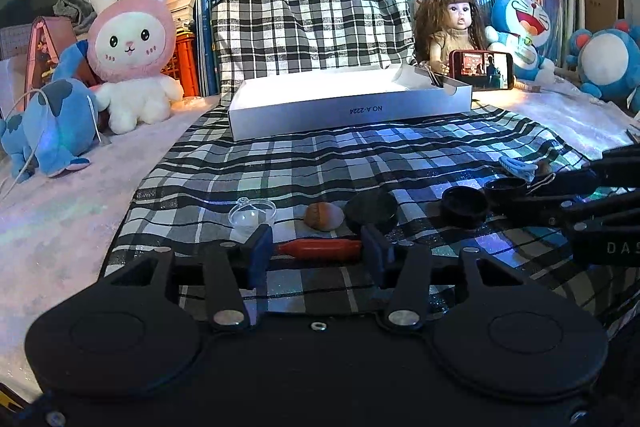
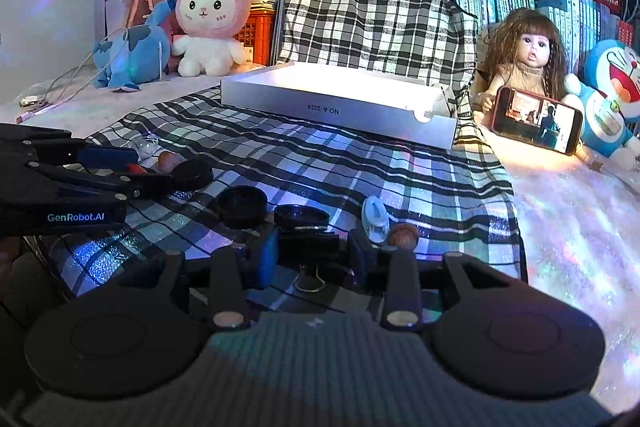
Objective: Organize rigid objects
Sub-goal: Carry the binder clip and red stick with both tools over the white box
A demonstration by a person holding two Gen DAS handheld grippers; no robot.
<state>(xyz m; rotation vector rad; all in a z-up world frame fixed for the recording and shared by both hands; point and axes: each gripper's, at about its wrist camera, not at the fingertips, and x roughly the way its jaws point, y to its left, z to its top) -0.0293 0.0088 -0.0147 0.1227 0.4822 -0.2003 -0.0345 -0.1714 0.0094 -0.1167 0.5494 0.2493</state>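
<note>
While the left gripper (image 1: 316, 251) hovered low over the checked cloth (image 1: 304, 163), a red-orange stick (image 1: 320, 249) lay crosswise between its blue pads (image 1: 260, 247). The jaws stood narrow, each pad at one end of the stick, though whether they pressed on it could not be told. Just beyond, from eleven to one o'clock, sat a clear dome (image 1: 252, 213), a brown nut (image 1: 324, 215) and a black cap (image 1: 371, 211).

The right gripper (image 2: 312, 247) stood partly open around a black binder clip (image 2: 308, 237) on the cloth, with a gap showing beside the right pad. A black ring lid (image 2: 301, 215) sat touching the clip at twelve o'clock, a black cup (image 2: 242, 205) at eleven and a white clip (image 2: 375, 219) at one. The white box (image 2: 340, 103) lay well beyond at twelve o'clock.
</note>
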